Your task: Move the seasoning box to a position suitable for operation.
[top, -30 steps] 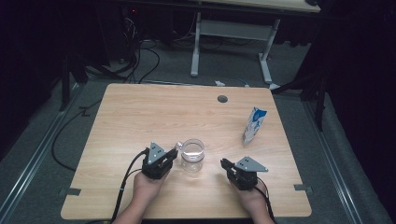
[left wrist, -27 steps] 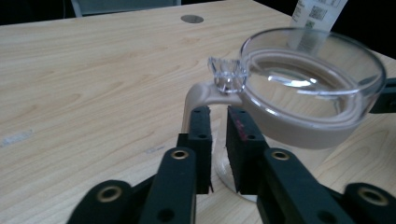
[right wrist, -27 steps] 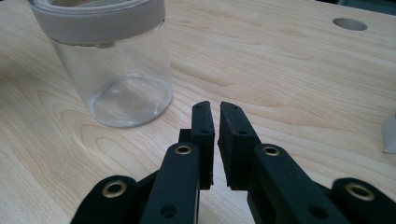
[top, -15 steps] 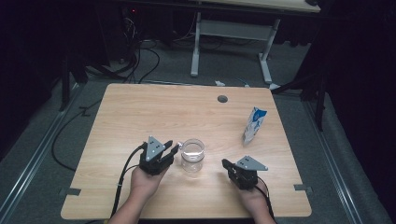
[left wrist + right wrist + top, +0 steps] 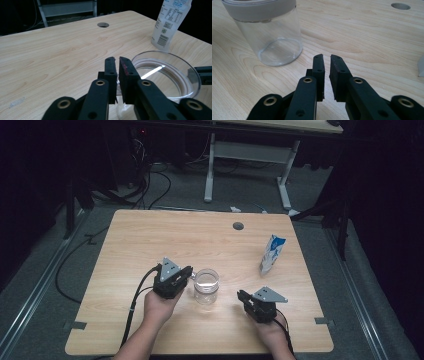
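A clear, empty glass jar point(image 5: 206, 285) stands upright on the wooden table point(image 5: 150, 240), near its front middle. My left gripper point(image 5: 189, 271) hovers just left of the jar's rim. Its jaws have just been closing and now stand shut, with nothing clearly held. In the left gripper view the left gripper point(image 5: 117, 60) sits beside the jar's rim point(image 5: 175, 65). My right gripper point(image 5: 241, 295) rests low to the right of the jar, apart from it. Its jaws have just been opening and show a narrow gap with nothing in it. The right gripper point(image 5: 326, 57) faces the jar point(image 5: 269, 37).
A blue and white carton point(image 5: 272, 254) stands upright at the right of the table, and the carton point(image 5: 170, 25) is behind the jar in the left gripper view. A round cable hole point(image 5: 238, 226) lies near the far edge. A desk frame and cables are beyond the table.
My left gripper has risen a little and shifted toward the jar's rim. The jar and the right gripper stay where they were.
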A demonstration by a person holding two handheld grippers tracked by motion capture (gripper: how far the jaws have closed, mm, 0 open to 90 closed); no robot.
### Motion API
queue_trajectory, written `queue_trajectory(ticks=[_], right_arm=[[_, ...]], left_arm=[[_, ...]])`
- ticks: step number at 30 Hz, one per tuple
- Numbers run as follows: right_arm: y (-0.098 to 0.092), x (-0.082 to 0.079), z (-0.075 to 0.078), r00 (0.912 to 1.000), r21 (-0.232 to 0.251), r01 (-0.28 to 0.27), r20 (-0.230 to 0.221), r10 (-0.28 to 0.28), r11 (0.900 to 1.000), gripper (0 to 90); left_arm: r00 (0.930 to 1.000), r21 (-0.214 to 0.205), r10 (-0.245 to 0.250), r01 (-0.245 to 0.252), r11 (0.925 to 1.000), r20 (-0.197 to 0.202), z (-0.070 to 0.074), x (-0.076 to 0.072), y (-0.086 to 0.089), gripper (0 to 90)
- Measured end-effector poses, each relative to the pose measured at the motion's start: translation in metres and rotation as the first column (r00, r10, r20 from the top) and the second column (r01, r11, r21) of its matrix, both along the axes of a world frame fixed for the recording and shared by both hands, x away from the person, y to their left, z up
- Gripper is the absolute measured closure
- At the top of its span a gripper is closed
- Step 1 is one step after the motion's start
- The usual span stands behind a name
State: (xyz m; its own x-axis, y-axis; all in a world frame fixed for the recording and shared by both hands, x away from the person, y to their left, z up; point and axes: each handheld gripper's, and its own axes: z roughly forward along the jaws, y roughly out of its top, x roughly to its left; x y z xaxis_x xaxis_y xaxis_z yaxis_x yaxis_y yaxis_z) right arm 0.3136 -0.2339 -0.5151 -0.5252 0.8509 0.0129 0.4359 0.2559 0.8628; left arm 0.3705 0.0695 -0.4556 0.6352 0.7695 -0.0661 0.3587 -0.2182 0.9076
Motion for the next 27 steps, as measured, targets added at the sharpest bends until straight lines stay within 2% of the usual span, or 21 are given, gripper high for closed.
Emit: queue_trajectory(ticks=[3, 6, 8, 15, 27], right_arm=[[-0.0002, -0.0001, 0.0004, 1.0, 0.002, -0.001, 0.0, 0.001, 1.0, 81.9], [0.0005, -0.0002, 0.0004, 1.0, 0.0, -0.005, -0.001, 0.005, 1.0, 81.1], [0.0009, -0.0002, 0.0004, 1.0, -0.003, -0.005, -0.003, 0.005, 1.0, 80.9], [0.0011, -0.0002, 0.0005, 1.0, 0.007, -0.008, -0.006, 0.008, 0.9999, 79.8], [0.0047, -0.0026, 0.003, 0.9996, 0.002, -0.025, 0.016, 0.025, 0.9997, 86.5]], left_arm=[[0.9997, 0.018, 0.023, -0.023, 0.9996, 0.008, 0.0009, 0.001, -0.0028, 89.9], [0.9998, 0.018, 0.018, -0.018, 0.9997, -0.004, -0.0003, 0.0025, -0.0037, 90.0], [0.9996, 0.035, 0.027, -0.027, 0.999, 0.002, -0.0019, 0.0019, -0.0051, 90.0], [0.9997, 0.02, 0.023, -0.024, 0.9995, 0.009, -0.0037, 0.0018, -0.0047, 90.0], [0.9993, 0.011, 0.031, -0.031, 0.9995, 0.02, -0.0058, 0.0004, -0.0049, 90.0]])
